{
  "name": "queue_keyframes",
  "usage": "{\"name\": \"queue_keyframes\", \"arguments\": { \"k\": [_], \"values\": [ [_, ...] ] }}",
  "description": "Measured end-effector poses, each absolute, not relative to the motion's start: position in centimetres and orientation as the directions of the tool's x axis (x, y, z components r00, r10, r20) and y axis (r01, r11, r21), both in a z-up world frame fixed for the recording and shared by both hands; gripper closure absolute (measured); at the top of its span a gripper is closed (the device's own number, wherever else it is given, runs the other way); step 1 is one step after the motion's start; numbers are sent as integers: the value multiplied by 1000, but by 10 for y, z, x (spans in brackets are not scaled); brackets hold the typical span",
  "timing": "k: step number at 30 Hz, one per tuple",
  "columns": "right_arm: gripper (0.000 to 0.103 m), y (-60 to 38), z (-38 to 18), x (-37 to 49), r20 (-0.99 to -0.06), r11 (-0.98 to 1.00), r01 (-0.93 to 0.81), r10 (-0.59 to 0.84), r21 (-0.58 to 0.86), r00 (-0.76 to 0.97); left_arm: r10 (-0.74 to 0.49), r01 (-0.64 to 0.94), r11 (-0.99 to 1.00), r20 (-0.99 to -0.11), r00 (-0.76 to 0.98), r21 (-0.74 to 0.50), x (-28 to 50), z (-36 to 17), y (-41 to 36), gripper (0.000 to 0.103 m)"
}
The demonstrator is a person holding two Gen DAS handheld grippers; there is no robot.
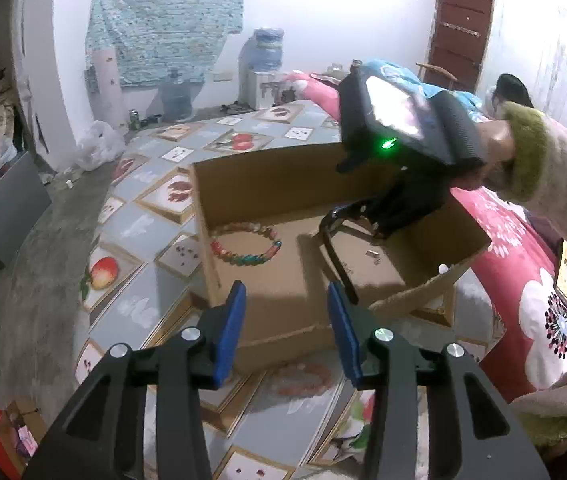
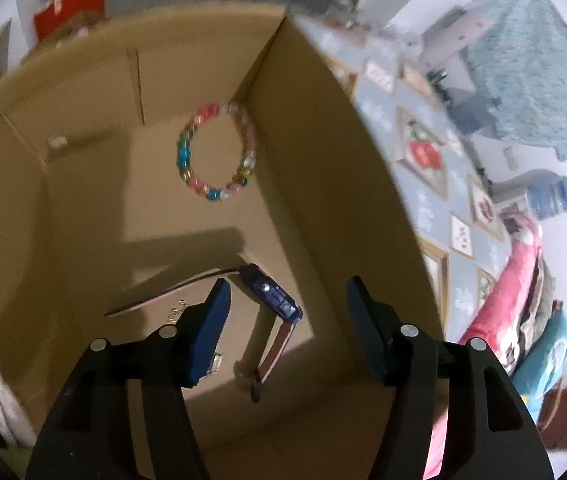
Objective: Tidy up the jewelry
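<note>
An open cardboard box [image 1: 283,184] is seen resting on a bedspread [image 1: 143,216] printed with framed fruit pictures. On the box floor, in the corner by one side wall, a bracelet of multicoloured beads [image 1: 246,243] is laid flat as a ring; in the right wrist view the same bracelet [image 2: 217,153] is found just beside the wall, apart from everything else. The left gripper [image 1: 286,320] is held over the near edge of the box, its blue-padded jaws parted with nothing between them. The right gripper [image 2: 288,320] is lowered into the box, carried by a hand [image 1: 495,152] in a cream sleeve with a green cuff [image 1: 523,148]. Its jaws are spread, and a wristwatch [image 2: 275,300] with a blue case and a brownish strap is seen between them, lying on the box floor; neither pad is pressed on it. In the left wrist view the watch strap [image 1: 337,256] shows as a dark curved band below that gripper. A small pale scrap [image 1: 373,254] is seen on the box floor nearby. A red flowered quilt [image 1: 523,264] is spread beside the box.
</note>
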State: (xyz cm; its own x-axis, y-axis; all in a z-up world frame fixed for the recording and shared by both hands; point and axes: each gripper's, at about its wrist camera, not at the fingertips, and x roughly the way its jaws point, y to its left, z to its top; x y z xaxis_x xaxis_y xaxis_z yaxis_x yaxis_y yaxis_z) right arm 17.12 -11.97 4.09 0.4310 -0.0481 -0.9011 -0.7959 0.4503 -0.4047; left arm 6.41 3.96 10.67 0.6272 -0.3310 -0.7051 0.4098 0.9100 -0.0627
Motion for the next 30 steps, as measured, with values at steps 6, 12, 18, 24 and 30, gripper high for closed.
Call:
{"name": "queue_keyframes", "arguments": {
  "k": [6,12,18,24,30],
  "values": [
    [56,-122,14,188,-928,442,-819,-109,-367,357,-320,373,924,-697,642,-81,45,101,63,59],
    [78,-139,6,204,-943,531,-785,-94,-319,320,-317,315,939,-700,640,-138,28,87,83,58],
    [90,-146,14,202,-868,565,-692,-95,-450,487,-313,271,946,-711,630,-177,22,76,95,58],
    [89,-133,-1,171,-695,341,-620,-168,-706,699,-317,267,945,-714,624,-187,23,72,93,58],
    [71,-139,0,177,-753,390,-662,-149,-640,640,-322,269,944,-717,618,-192,22,68,88,57]
  ]
}}
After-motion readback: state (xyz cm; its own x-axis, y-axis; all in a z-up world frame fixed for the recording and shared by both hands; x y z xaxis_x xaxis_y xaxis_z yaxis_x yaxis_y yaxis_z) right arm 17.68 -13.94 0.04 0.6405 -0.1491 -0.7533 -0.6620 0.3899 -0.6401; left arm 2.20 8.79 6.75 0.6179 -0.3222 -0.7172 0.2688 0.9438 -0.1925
